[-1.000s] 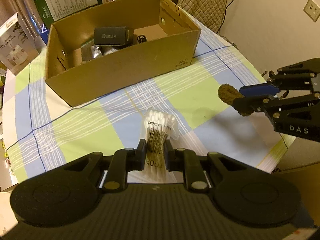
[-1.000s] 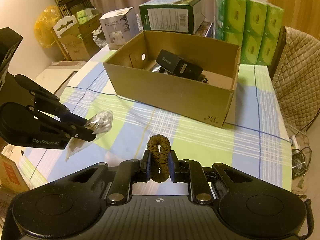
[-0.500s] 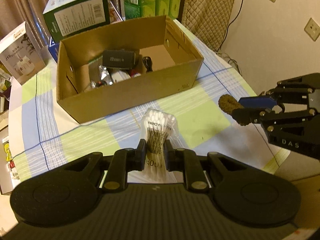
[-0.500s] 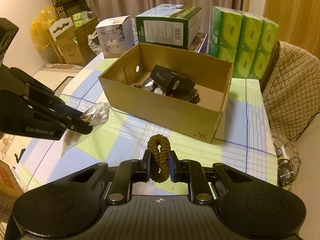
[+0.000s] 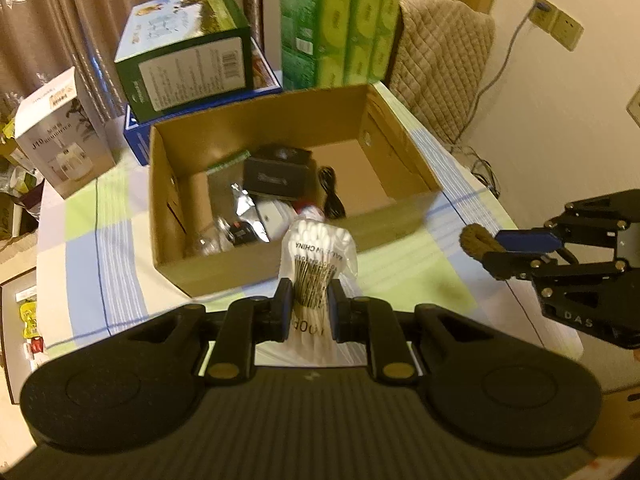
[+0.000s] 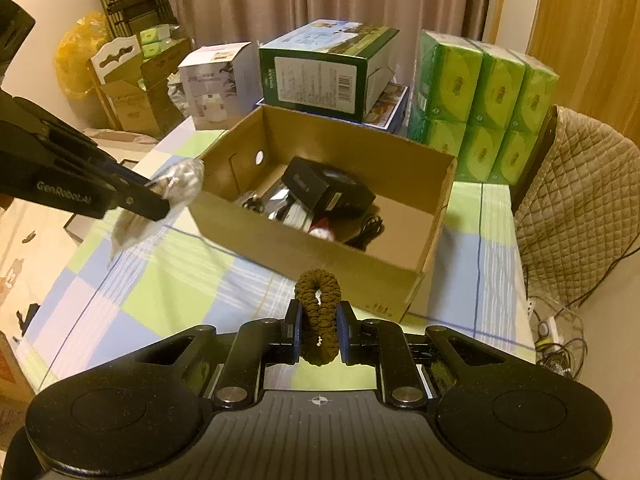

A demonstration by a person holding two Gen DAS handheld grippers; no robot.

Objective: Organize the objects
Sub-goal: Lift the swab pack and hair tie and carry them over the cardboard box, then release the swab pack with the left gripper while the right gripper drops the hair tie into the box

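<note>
Nearest to me, my left hand-held gripper [image 5: 308, 308] is clenched on a clear bag of cotton swabs [image 5: 318, 264], the pads pinching it across its printed middle so the white tips stand up above the jaws. My right hand-held gripper [image 6: 319, 332] is clenched too, squeezing a brown hair scrunchie [image 6: 318, 312] flat between its blue pads. Both things hang in the air above the checked tablecloth [image 5: 108, 248], clear of the table [image 6: 492, 276] — neither one rests on anything.

Just beyond them sits the open cardboard box [image 5: 260, 272], lying across the middle of the table with its long near wall facing me. Inside I can see a black case [image 6: 320, 188], a crinkled silver pouch [image 5: 244, 208], a coiled black cable [image 5: 332, 192] and a few smaller bits I cannot make out. One end of the box floor, on the side towards the quilted chair [image 6: 576, 216], is bare.

Along the table's far edge stand a green carton [image 5: 188, 60], a white product box [image 5: 60, 128] and stacked green tissue packs [image 6: 484, 108].

My reading: the sorting is well under way — several things are already boxed, and these two are picked up but not yet in. What is left is to carry each over the near wall and let go, probably into that bare end.
</note>
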